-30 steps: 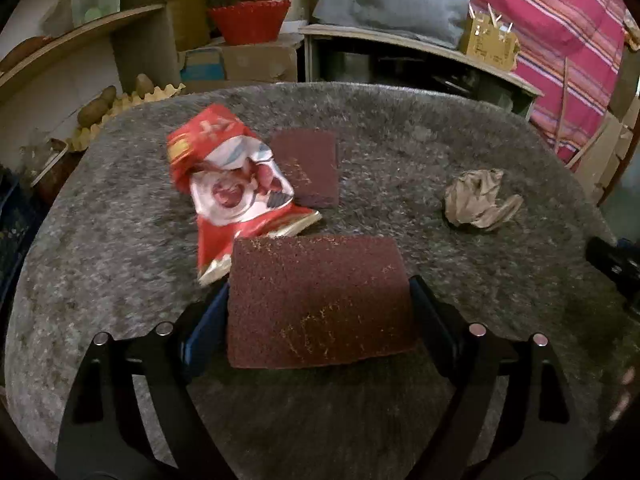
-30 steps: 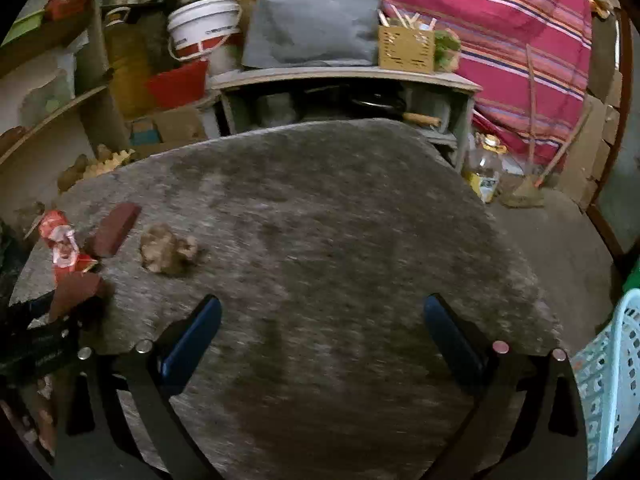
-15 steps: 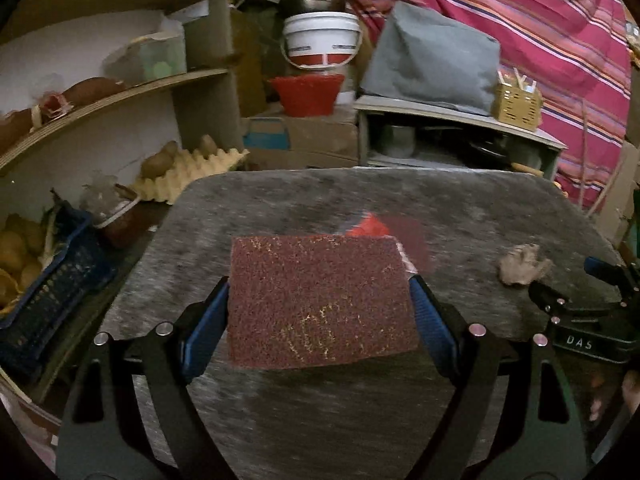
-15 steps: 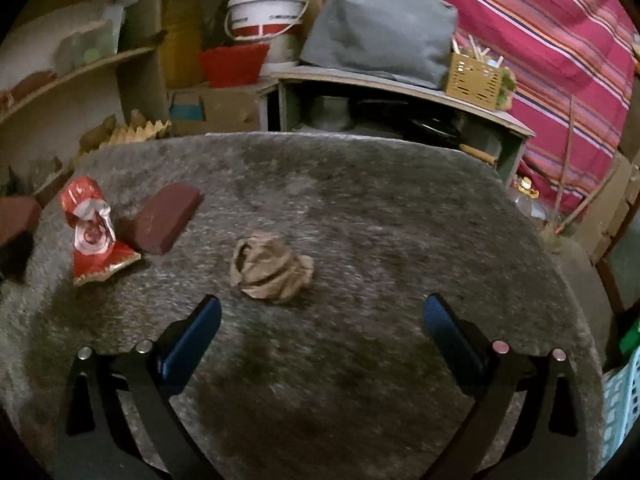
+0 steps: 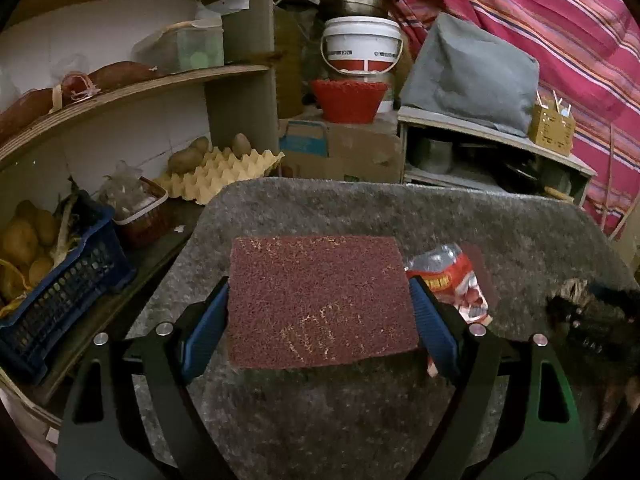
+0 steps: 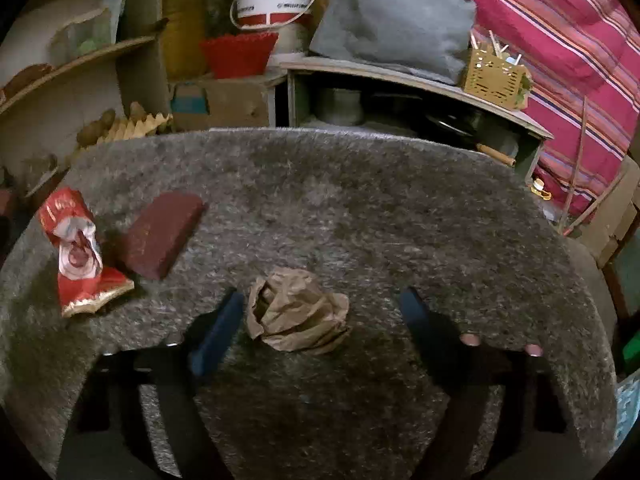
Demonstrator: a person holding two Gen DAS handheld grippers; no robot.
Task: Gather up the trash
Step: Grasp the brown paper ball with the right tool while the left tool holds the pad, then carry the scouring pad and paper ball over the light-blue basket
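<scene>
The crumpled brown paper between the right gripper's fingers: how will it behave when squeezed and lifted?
The crumpled brown paper looks loosely balled, so it will probably crush further as the open right gripper closes. Likely very light. Its irregular folds suggest it won't roll on the fuzzy grey mat.

My left gripper (image 5: 319,312) is clamped on the scouring pad (image 5: 320,300), both blue pads pressing its sides. My right gripper (image 6: 320,316) is spread wide (low over the table).

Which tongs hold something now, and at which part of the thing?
The left tongs hold the dark red scouring pad by its two side edges. The right tongs are open around the crumpled brown paper, holding nothing.
</scene>
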